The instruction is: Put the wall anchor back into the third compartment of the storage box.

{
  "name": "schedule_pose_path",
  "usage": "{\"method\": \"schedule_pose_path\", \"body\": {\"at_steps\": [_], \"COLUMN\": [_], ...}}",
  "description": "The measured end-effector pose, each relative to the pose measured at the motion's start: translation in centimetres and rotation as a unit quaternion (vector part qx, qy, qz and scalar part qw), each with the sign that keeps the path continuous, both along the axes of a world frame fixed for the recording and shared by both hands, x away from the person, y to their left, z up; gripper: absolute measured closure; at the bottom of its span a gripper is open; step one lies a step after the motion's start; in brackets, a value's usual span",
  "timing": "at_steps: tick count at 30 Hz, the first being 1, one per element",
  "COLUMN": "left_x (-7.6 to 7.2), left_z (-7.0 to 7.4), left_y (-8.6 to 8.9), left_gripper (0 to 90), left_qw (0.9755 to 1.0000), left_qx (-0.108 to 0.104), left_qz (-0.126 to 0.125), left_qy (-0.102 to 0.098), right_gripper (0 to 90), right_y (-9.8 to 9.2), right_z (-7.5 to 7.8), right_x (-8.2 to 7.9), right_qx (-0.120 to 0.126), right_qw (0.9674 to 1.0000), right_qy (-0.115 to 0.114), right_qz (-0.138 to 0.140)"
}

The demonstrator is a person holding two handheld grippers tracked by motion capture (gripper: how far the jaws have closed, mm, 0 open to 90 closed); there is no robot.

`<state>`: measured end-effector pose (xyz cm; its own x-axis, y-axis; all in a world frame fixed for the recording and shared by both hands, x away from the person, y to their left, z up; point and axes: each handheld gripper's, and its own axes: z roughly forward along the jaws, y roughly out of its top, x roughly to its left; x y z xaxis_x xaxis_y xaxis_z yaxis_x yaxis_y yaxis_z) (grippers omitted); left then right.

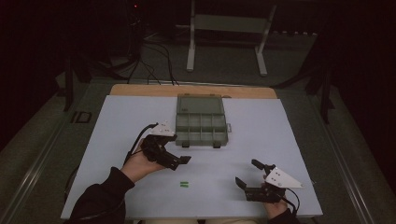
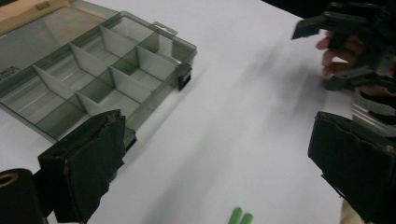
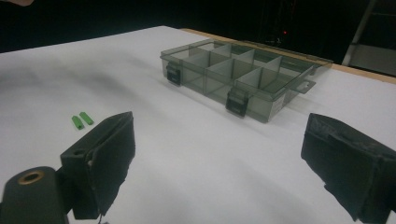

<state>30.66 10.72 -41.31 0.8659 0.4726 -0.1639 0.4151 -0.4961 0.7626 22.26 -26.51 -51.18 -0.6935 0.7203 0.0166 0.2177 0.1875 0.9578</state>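
Grippers both gaping, holding nothing — left gripper [image 1: 180, 160] hovering nr the compartment box [image 1: 201, 122], right gripper [image 1: 248, 173] hanging well apart; two green pieces [image 1: 184, 184] lying between on desk [image 1: 261, 135].

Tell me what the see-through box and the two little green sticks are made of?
The smoky grey see-through compartment box looks like hard, glossy plastic: you can see its dividers through the walls. The two small green sticks look like smooth matte plastic, though they are too small to be sure.
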Motion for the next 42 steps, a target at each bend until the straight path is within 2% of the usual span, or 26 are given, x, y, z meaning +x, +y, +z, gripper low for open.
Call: {"method": "schedule_pose_path", "body": {"at_steps": [5, 9, 10, 17, 25, 26, 35, 36, 37, 42], "left_x": [-0.8, -1.8, -2.0, -2.9, -3.3, -3.3, -3.1, -2.9, -2.8, -2.6], "left_z": [-0.2, -0.9, -1.1, -2.4, -4.4, -4.7, -6.7, -7.1, -7.3, -7.9], "left_y": [0.2, 0.4, 0.3, 0.4, 0.6, 0.6, 0.2, 0.1, 0.0, -0.3], "left_gripper": [3.1, 4.7, 4.8, 6.5, 19.3, 23.1, 42.6, 42.6, 47.4, 55.9], "left_qw": [0.9999, 0.9998, 0.9998, 0.9994, 0.9985, 0.9983, 0.9972, 0.9967, 0.9965, 0.9954], "left_qx": [-0.005, -0.007, -0.002, 0.0, -0.004, -0.003, 0.017, 0.02, 0.02, 0.03], "left_qz": [-0.009, -0.017, -0.018, -0.034, -0.054, -0.058, -0.071, -0.076, -0.079, -0.088], "left_qy": [0.0, 0.002, 0.002, 0.008, 0.012, 0.011, 0.013, 0.016, 0.019, 0.025], "right_gripper": [9.8, 9.8, 9.8, 9.8, 9.8, 9.9, 9.9, 9.8, 9.9, 9.8], "right_y": [0.0, 0.1, 0.1, 0.2, 0.2, 0.2, 0.2, 0.2, 0.2, 0.2], "right_z": [0.0, 0.0, 0.0, 0.0, 0.0, 0.0, 0.0, 0.0, -0.1, -0.1], "right_x": [0.0, 0.0, 0.0, -0.1, 0.0, 0.0, 0.0, 0.0, 0.0, 0.0], "right_qx": [-0.001, -0.001, -0.001, 0.001, 0.0, 0.0, 0.0, 0.0, -0.001, -0.001], "right_qw": [1.0, 1.0, 1.0, 1.0, 1.0, 1.0, 1.0, 1.0, 1.0, 1.0], "right_qy": [-0.003, -0.002, -0.002, 0.001, 0.003, 0.003, 0.003, 0.003, 0.003, 0.004], "right_qz": [0.001, 0.001, 0.001, 0.003, 0.005, 0.005, 0.006, 0.006, 0.006, 0.007]}}
